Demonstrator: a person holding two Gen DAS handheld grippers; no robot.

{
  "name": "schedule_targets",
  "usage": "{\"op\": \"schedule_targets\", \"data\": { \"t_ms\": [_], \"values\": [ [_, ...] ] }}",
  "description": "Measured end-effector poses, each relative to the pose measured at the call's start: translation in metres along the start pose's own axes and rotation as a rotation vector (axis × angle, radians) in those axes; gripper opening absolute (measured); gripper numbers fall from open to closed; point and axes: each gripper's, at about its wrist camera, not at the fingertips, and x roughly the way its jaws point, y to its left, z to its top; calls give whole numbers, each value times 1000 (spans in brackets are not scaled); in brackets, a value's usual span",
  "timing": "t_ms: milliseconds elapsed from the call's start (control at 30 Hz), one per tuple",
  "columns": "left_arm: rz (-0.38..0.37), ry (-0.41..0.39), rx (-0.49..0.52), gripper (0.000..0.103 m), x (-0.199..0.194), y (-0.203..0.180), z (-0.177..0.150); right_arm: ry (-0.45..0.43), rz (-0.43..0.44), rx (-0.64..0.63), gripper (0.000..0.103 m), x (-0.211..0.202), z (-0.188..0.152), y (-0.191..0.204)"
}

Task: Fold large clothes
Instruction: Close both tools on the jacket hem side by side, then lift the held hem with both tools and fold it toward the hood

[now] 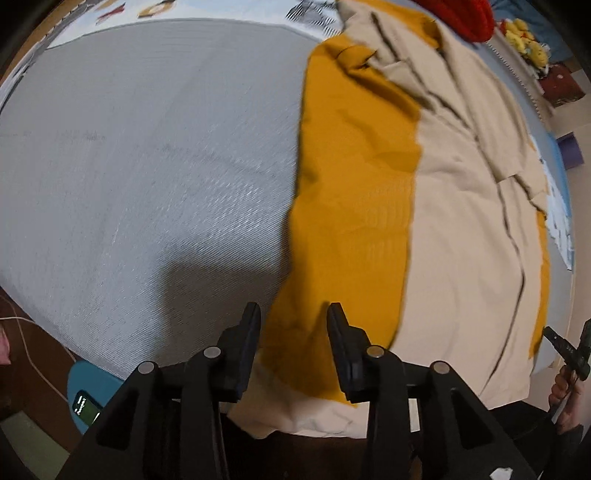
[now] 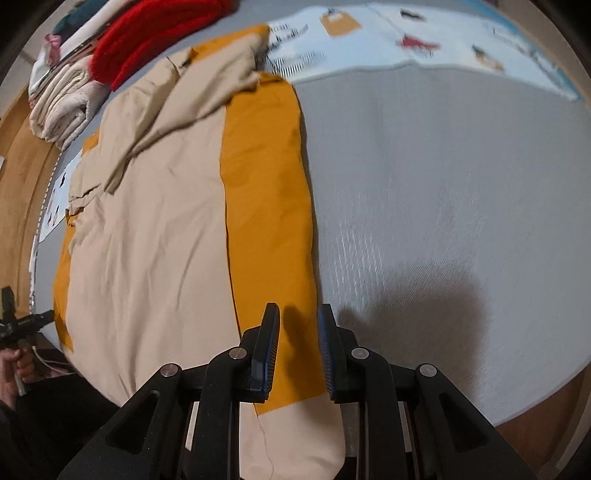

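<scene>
A large beige garment [image 1: 461, 221] with a mustard lining panel [image 1: 351, 203] lies spread flat on a grey bed cover [image 1: 147, 147], its near hem hanging over the bed's front edge. My left gripper [image 1: 293, 314] hovers open over the mustard strip near that hem, nothing pinched. In the right wrist view the same garment [image 2: 155, 229] shows its mustard strip [image 2: 266, 184], and my right gripper [image 2: 299, 314] stands open just above the strip's near end. Each gripper also appears at the edge of the other's view: right gripper [image 1: 567, 334], left gripper [image 2: 27, 306], both hand-held.
A red knitted item [image 2: 155, 33] and a folded cream pile [image 2: 62, 107] lie at the garment's far end. A patterned sheet [image 2: 443, 40] borders the grey cover [image 2: 443, 184]. Yellow plush toys [image 1: 524, 37], a blue object [image 1: 88, 391] and a white cable [image 1: 33, 354] sit beside the bed.
</scene>
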Motion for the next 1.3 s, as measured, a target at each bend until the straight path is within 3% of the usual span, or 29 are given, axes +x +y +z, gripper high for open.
{"op": "schedule_targets", "data": {
  "t_ms": [167,567,767,833,867,900,1033,1167,1300],
  "values": [
    [-19,47,12,34,12,5,2,90,9,16,23,21,-3,-6],
    [-1,92,68,33,28,-2,6,131,-14,5,28,31,-2,-4],
    [1,91,112,14,32,-16,0,129,-52,-45,28,31,-3,8],
    [-5,81,126,5,29,-22,-1,120,-58,-59,18,29,-4,14],
    [-10,64,143,4,25,-26,-2,112,-46,-59,7,26,-3,16],
    [-11,54,152,2,22,-28,-2,99,-33,-66,3,21,-3,20],
    [2,17,236,0,1,-51,-7,44,12,-119,2,-7,-3,30],
    [-46,-18,305,0,-34,-65,-12,-23,128,-64,1,-53,-3,14],
    [-122,-59,358,0,-68,-66,-16,-77,170,-62,1,-92,-10,11]
  ]
}}
